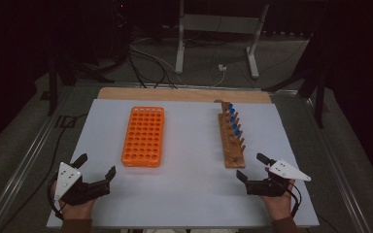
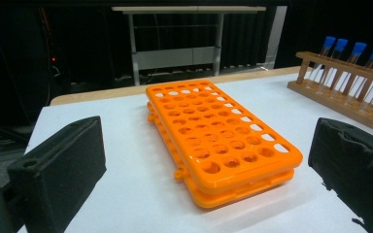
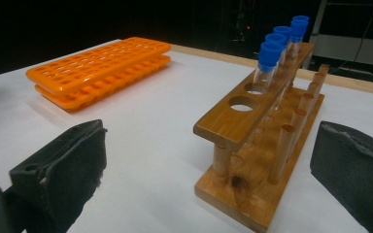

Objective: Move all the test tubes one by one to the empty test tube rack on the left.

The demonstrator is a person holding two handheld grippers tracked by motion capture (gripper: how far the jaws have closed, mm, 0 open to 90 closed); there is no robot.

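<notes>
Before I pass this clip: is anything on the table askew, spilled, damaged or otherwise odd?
Nothing stands out. The orange rack lies flat with its holes empty. The wooden rack stands upright with blue-capped tubes seated at its far end and its two nearest holes empty. Left gripper and right gripper rest open, holding nothing. No spill shows.

An orange rack and a wooden rack of blue-capped tubes stand apart on the white table; both grippers, left gripper and right gripper, gape empty.

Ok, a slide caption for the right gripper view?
Open right claw faces wooden rack of blue-capped tubes; orange rack behind.
</notes>
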